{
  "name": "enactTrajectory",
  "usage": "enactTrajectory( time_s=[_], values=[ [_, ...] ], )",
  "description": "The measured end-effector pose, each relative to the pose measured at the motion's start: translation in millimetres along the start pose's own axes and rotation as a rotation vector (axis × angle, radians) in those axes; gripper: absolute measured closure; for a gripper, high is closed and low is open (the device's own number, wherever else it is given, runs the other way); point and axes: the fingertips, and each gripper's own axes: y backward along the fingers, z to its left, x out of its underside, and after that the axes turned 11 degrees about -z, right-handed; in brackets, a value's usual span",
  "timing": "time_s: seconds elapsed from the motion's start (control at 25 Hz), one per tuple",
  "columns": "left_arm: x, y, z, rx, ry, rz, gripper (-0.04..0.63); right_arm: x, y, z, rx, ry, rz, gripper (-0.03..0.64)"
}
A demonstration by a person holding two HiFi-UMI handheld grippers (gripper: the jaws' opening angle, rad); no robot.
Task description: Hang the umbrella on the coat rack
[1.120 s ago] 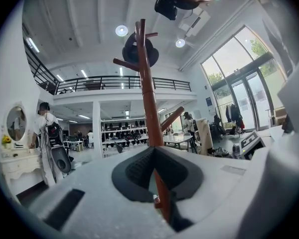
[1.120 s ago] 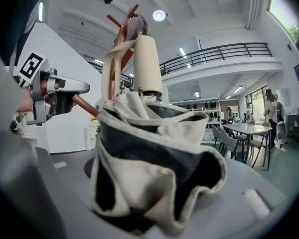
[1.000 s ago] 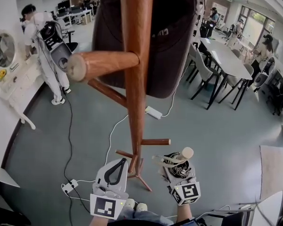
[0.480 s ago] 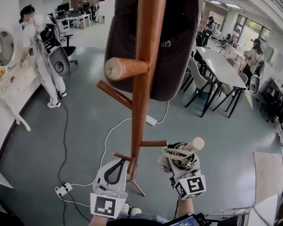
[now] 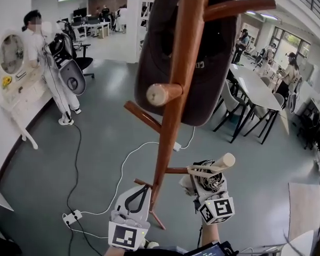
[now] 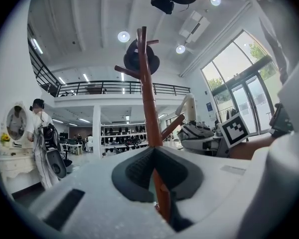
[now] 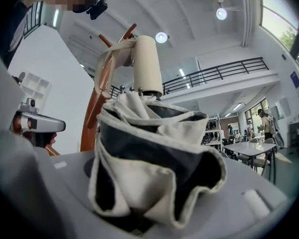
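Observation:
The wooden coat rack [image 5: 170,121] stands just ahead of me, a dark hat [image 5: 202,63] hung near its top. My right gripper [image 5: 205,184] is shut on the folded cream-and-black umbrella [image 5: 210,180]. The umbrella's cream handle [image 5: 224,161] and strap loop point up, just right of a low peg [image 5: 177,170]. In the right gripper view the umbrella [image 7: 149,158] fills the jaws, with its handle [image 7: 147,63] beside the rack [image 7: 92,113]. My left gripper [image 5: 144,188] is shut and holds nothing, close to the pole's left; the pole [image 6: 148,108] shows beyond its tips.
A person [image 5: 42,52] stands at a white dresser with a round mirror [image 5: 10,52] on the left. A white cable and power strip [image 5: 74,216] lie on the floor near the rack's base. Tables and chairs [image 5: 256,89] fill the right side.
My right gripper has risen with the umbrella, bringing the handle up beside the low peg. The rack and hat have shifted right in the head view. The left gripper has barely moved.

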Motion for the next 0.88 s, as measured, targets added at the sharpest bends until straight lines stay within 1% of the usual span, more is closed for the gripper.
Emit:
enactTrajectory(
  time_s=[0.28, 0.48, 0.6, 0.88],
  values=[
    [-4, -7, 9, -0.004, -0.027, -0.003, 0.588, 36, 8, 3, 0.008, -0.043, 0.061, 0.327],
    [5, -10, 8, -0.002, -0.006, 0.024, 0.588, 57, 19, -9, 0.045, -0.061, 0.104, 0.327],
    [10, -13, 5, 0.014, -0.014, 0.035, 0.588, 69, 23, -15, 0.059, -0.07, 0.127, 0.327],
    [18, -17, 4, 0.01, -0.001, 0.057, 0.588, 101, 29, -5, 0.033, -0.082, 0.189, 0.327]
  ],
)
